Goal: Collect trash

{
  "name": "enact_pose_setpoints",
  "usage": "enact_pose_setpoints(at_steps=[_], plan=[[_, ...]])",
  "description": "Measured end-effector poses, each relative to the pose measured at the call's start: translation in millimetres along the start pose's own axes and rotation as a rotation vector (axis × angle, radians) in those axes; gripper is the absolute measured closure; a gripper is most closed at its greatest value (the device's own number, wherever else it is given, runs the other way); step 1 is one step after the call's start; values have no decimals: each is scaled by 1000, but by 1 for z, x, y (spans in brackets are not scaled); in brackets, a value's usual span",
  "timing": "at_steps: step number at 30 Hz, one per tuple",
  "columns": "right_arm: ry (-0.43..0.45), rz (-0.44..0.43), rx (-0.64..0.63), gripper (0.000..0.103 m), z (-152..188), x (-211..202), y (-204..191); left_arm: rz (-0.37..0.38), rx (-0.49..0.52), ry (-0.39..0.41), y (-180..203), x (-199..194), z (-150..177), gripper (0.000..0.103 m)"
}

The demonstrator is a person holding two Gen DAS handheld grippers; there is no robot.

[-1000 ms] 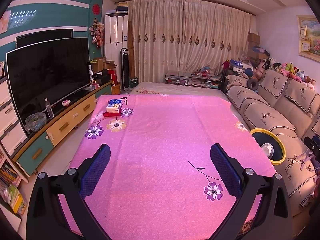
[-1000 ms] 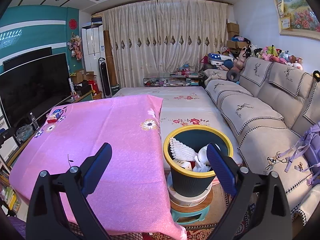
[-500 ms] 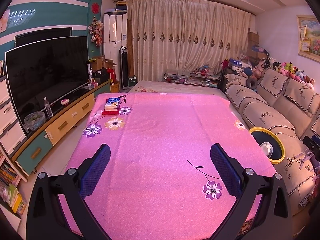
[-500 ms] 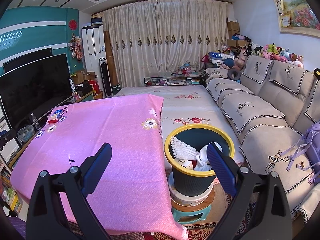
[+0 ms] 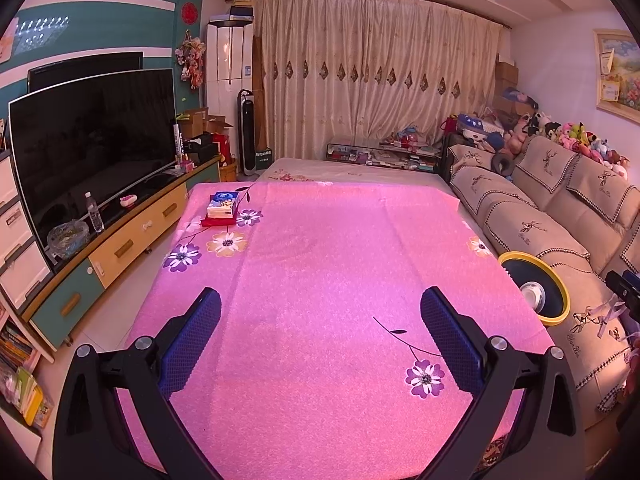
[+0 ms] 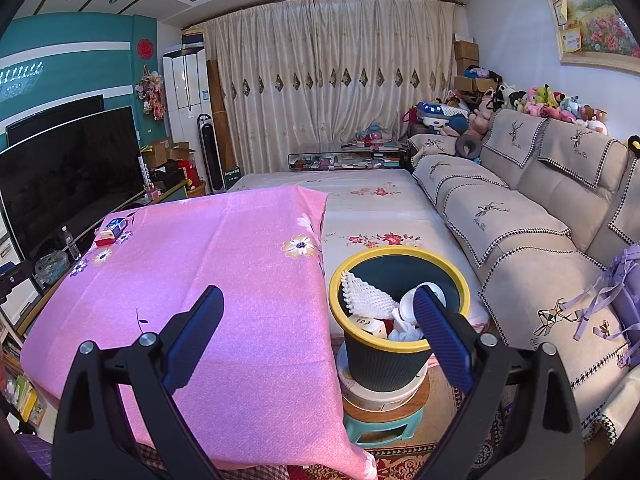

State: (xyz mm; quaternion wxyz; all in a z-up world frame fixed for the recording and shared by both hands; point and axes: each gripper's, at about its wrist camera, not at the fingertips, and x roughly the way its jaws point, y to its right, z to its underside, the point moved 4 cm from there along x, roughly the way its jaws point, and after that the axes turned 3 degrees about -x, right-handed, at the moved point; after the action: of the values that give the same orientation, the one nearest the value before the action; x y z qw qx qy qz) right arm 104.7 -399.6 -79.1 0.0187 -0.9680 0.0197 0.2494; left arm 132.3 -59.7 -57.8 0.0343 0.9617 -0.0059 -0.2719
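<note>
Meanwhile, my left gripper [image 5: 320, 320] hung over the near part of the pink cloth [image 5: 328, 260], its blue-padded fingers [image 5: 192, 332] spread wide with nothing between them. A tissue box [image 5: 222, 206] lay at the cloth's far left corner, well apart from me. Off the cloth's right edge, beside the sofa [image 5: 560, 220], I saw the yellow rim of the bin [image 5: 560, 296]. My right gripper [image 6: 318, 324] also stood wide apart and empty, its left finger over the cloth [image 6: 224, 272] and its right finger [image 6: 440, 332] in front of the bin [image 6: 384, 360]. That bin sat on a stool [image 6: 384, 424] just right of the cloth, and the trash [image 6: 372, 300] lay inside it: a white mesh piece, a cup, some crumpled paper.
</note>
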Motion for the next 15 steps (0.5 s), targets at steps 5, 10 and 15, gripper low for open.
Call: enact_pose_setpoints(at_steps=[5,10,15], plan=[[0,0,2,12,0,0,0,0,-3,1,-1,0,0,5],[-1,-1,5,12,1,1,0,4,-2,-7,-1,1,3,5],[-2,0,5,12,2,0,0,4,0,-10,0,2,3,5]])
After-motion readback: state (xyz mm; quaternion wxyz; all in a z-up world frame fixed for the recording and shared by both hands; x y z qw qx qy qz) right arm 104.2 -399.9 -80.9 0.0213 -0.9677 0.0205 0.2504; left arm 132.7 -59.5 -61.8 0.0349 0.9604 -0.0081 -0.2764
